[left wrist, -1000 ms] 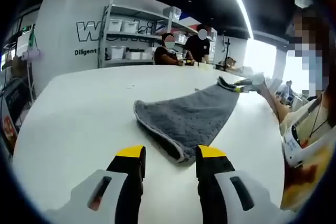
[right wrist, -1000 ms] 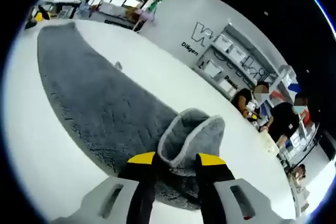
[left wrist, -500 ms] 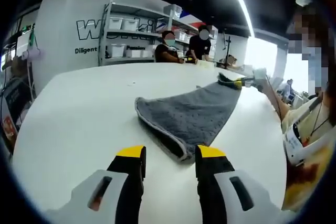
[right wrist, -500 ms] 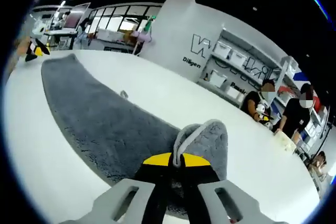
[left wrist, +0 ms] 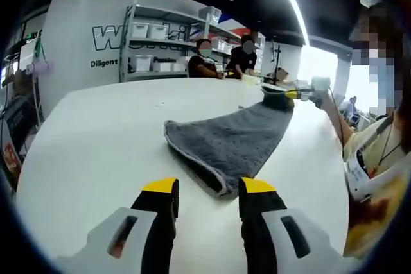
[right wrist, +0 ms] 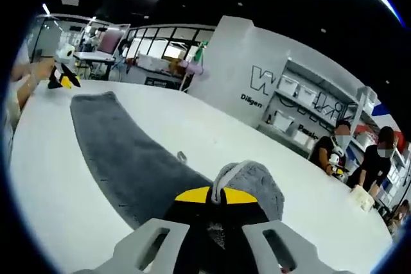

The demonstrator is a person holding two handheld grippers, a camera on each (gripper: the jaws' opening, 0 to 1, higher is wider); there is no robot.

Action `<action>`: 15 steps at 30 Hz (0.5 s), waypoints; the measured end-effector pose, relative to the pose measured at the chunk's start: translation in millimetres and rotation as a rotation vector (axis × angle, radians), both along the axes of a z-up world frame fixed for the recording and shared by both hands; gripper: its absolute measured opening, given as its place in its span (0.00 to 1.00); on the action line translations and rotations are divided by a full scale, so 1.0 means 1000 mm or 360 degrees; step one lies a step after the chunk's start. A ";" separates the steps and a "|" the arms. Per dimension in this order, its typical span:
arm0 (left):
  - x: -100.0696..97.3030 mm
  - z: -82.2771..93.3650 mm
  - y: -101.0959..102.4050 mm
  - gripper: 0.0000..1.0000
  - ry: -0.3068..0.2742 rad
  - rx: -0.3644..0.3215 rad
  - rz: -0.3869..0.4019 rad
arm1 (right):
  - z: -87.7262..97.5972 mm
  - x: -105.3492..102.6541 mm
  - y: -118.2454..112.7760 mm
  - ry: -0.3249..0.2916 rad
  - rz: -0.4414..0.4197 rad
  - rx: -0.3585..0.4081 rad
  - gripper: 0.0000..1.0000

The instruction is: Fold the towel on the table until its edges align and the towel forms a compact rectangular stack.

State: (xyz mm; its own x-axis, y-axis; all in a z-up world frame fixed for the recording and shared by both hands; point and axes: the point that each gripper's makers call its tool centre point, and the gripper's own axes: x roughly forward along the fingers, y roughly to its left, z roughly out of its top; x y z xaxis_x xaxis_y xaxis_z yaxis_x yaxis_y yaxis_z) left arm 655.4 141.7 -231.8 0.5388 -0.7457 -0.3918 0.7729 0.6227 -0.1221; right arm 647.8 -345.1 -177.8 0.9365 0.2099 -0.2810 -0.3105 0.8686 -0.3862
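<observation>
Towel (left wrist: 231, 142) lies mid-table (left wrist: 96, 145); right gripper (right wrist: 214, 196) pinches 1 corner, left gripper (left wrist: 200, 187) spread at its near end.

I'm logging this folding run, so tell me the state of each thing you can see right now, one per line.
towel: spread flat on the table, unfolded, far corner lifted.
right gripper: shut on the towel's corner, holding it raised.
left gripper: open, hovering just short of the towel's near corner, not touching it.
table: white, carrying the towel.
</observation>
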 end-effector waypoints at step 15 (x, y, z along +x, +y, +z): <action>-0.003 0.000 0.000 0.62 -0.0001 0.0012 -0.0016 | 0.011 0.001 0.070 -0.0026 0.0278 -0.0009 0.02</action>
